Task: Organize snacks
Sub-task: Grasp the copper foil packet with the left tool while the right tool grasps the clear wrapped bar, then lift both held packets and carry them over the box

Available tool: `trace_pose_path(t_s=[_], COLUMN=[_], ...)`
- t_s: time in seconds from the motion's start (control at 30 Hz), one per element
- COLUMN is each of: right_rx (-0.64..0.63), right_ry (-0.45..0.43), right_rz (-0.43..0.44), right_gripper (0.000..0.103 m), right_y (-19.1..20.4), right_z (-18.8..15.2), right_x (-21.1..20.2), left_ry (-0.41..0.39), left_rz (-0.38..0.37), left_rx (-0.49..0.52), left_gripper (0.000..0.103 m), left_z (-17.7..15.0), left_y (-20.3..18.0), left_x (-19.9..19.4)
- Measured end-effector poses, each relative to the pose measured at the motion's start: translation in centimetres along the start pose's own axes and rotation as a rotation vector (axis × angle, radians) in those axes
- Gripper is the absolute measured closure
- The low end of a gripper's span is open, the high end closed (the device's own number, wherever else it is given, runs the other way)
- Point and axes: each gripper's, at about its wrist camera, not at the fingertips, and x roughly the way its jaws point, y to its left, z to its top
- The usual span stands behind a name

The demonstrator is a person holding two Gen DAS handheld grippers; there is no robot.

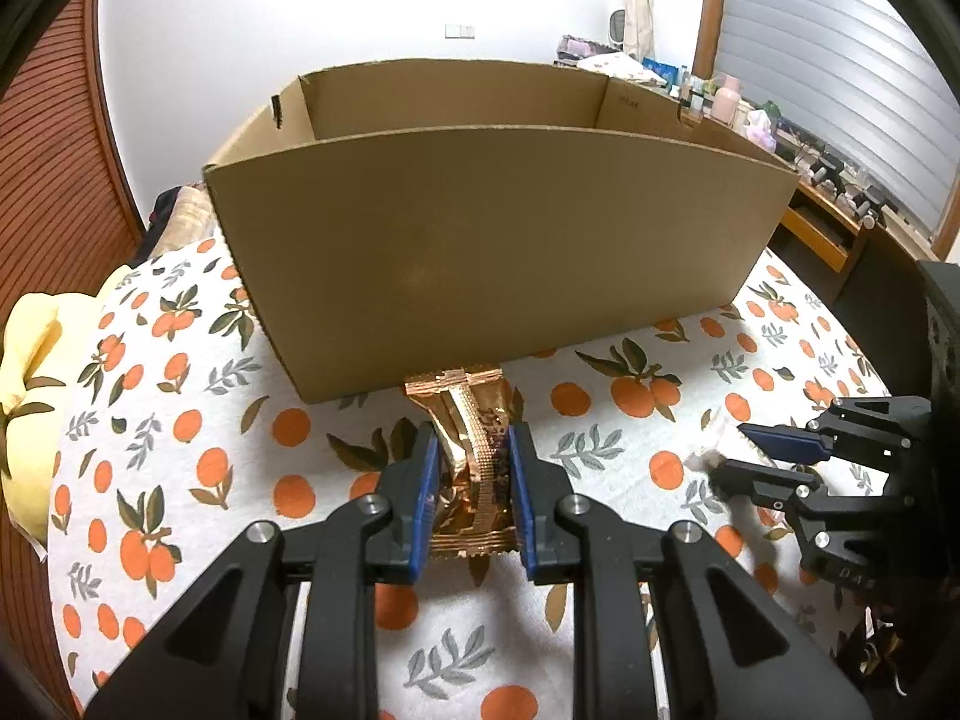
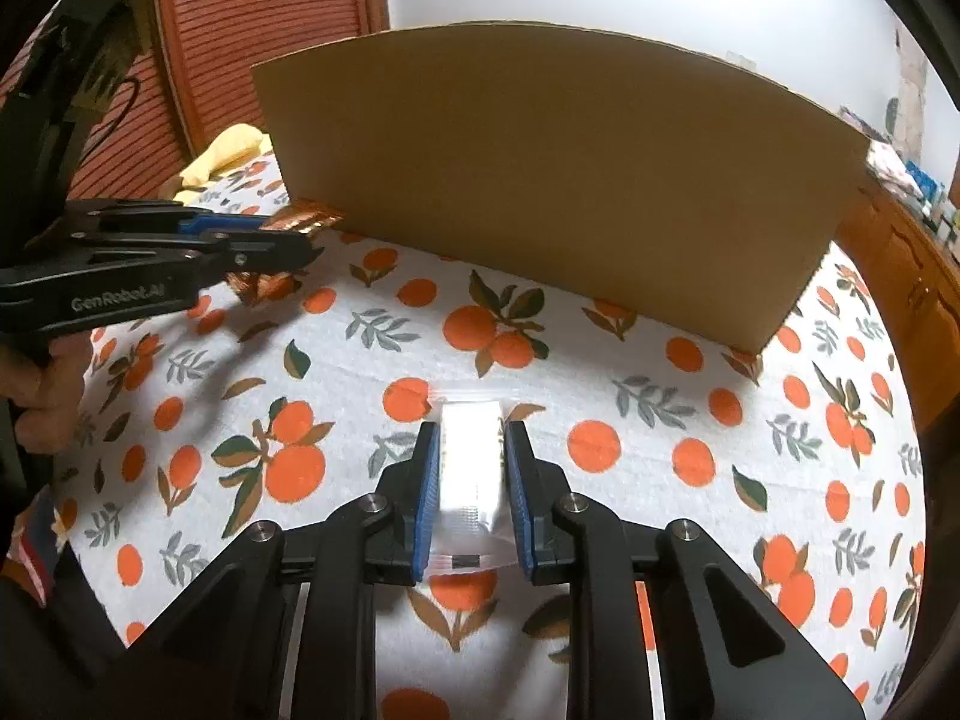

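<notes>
- Left gripper (image 1: pixel 471 444): jaws clamped on a crinkled gold foil snack packet (image 1: pixel 474 450), lower centre, just before the open brown cardboard box (image 1: pixel 492 252).
- Right gripper (image 2: pixel 471 438): jaws pinching a clear plastic-wrapped white snack bar (image 2: pixel 471 468), lower centre, over the orange-print cloth on the bench (image 2: pixel 660 420).

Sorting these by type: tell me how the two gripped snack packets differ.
The gold packet in the left gripper is crinkled shiny foil; the white packet in the right gripper is smooth and pale. The gold one's tip is against the cardboard box; the white one is clear of it. Both are clamped lengthwise.
</notes>
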Motion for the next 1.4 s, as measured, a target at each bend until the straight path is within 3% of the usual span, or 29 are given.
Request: trace_pose_path(t_s=[0.4, 0.9, 1.4], right_rx=[0.042, 0.004, -0.06], right_ry=[-0.046, -0.18, -0.27], right_rz=[-0.025, -0.088, -0.091], right_gripper=[0.084, 0.084, 0.084], right_y=[-1.3, -3.4, -4.2], right_z=[-0.2, 4.0, 8.8], right_x=[-2.7, -7.6, -9.0], left_ry=[-0.038, -0.119, -0.151], left_rz=[-0.011, -0.005, 0.012], left_rx=[0.022, 0.087, 0.091], left_gripper=[0.083, 0.082, 0.082], left_z=[0.8, 5.2, 9.8], left_y=[-1.0, -3.1, -2.3], left_x=[-1.8, -4.6, -3.6])
